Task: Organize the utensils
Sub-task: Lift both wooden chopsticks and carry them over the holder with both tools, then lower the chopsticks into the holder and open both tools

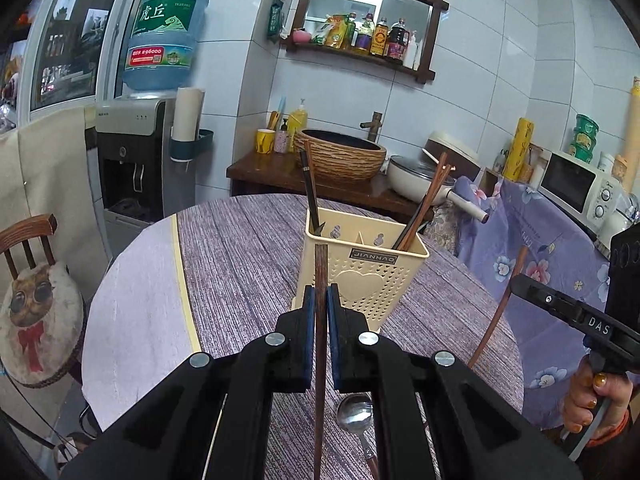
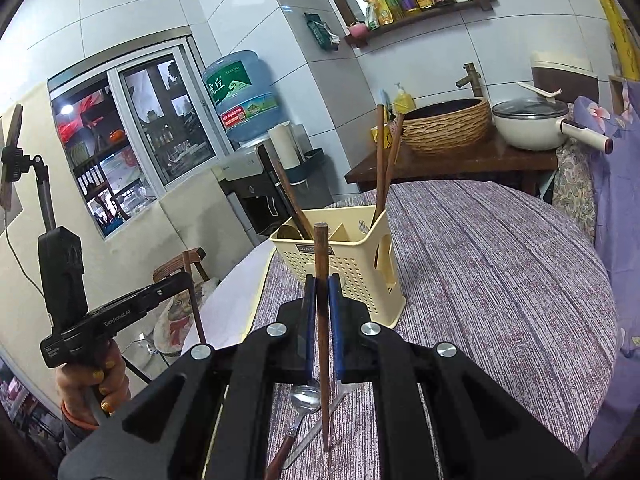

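Left wrist view: looking forward along the left tongs (image 1: pixel 319 304), tilting down, near the bench (image 1: pixel 248 264).
Right wrist view: facing likewise along the right tongs (image 2: pixel 322 300).
Shared: both are showing the cream utensil holder (image 1: pixel 362 276).

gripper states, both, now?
Left gripper: shut on a wooden chopstick.
Right gripper: shut on another chopstick.

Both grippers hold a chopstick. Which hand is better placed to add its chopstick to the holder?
Probably right: the right gripper, shut on its chopstick, sits on the holder side where stored chopsticks stand; the left gripper faces the other end.
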